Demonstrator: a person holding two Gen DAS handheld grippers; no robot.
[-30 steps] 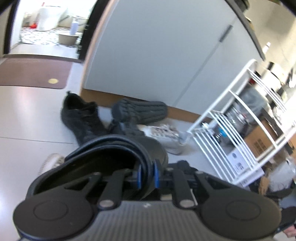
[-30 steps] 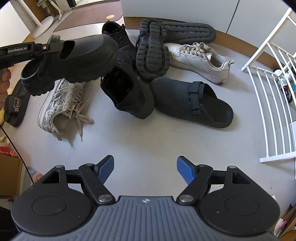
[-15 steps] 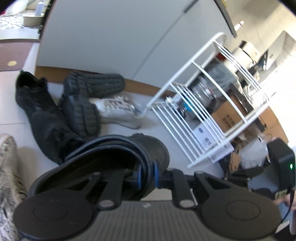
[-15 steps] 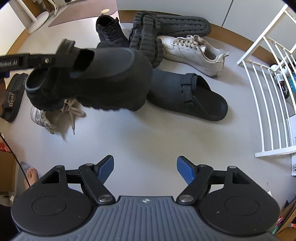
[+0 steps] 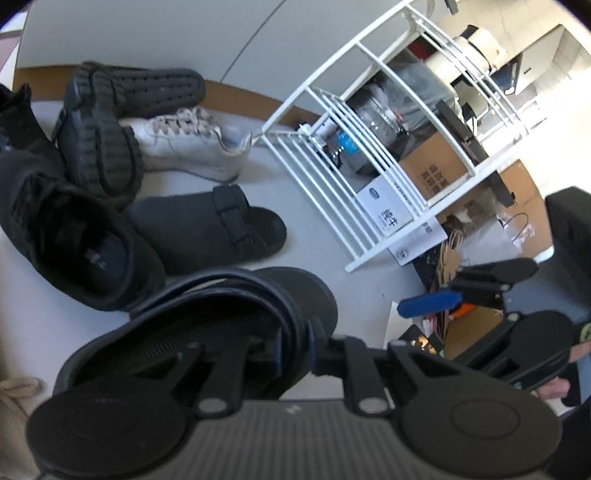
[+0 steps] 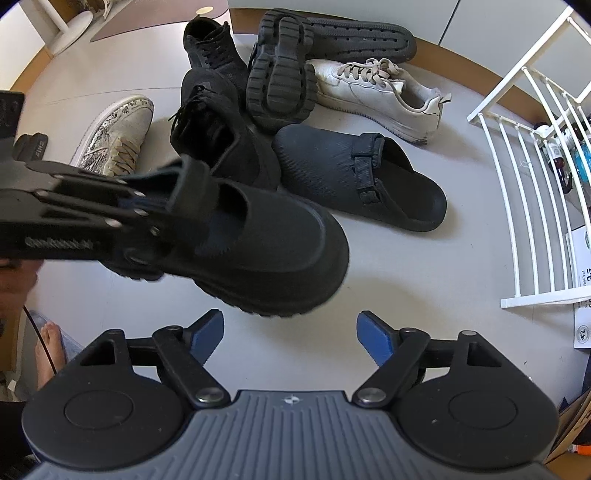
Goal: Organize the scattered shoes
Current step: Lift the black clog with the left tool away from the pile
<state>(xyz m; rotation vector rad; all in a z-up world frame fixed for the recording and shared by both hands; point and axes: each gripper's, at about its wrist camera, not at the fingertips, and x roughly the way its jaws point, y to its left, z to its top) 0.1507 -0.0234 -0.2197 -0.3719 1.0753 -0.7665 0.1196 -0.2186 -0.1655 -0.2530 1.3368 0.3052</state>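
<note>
The right gripper (image 6: pixel 290 334) hangs over the pale grey floor (image 6: pixel 388 288) pointing steeply down, its blue-padded jaws spread and just now widening further, with nothing between them. Just beyond it the left gripper (image 6: pixel 147 221) comes in from the left, clenched on the heel strap of a chunky black shoe (image 6: pixel 266 254), which it carries clear of the floor, toe towards the white rack (image 6: pixel 524 206). Pale lettering runs along the side of the left gripper, too blurred to read. At the lower left edge a bare foot (image 6: pixel 48 350) shows, half cut off.

Past the held shoe lies a black clog (image 6: pixel 354 184) with a strap across it, and just to its left a black lace-up shoe (image 6: pixel 221 136). A patterned sneaker (image 6: pixel 118 133) sits further left, partly hidden behind the left gripper, and beside it a dark slide sandal (image 6: pixel 31 144) is mostly covered, its white print unreadable. Behind these a black trainer (image 6: pixel 280 85) leans sole-up against a black ankle boot (image 6: pixel 210 48), a white sneaker (image 6: pixel 376 92) lies on its sole, and a long black sole (image 6: pixel 354 35) rests against the brown skirting.

Through the rack's bars the left wrist view shows a brown carton (image 5: pixel 436 173) with dark characters and a white box (image 5: pixel 384 206) with a blue oval logo, neither legible, among bottles I cannot make out
</note>
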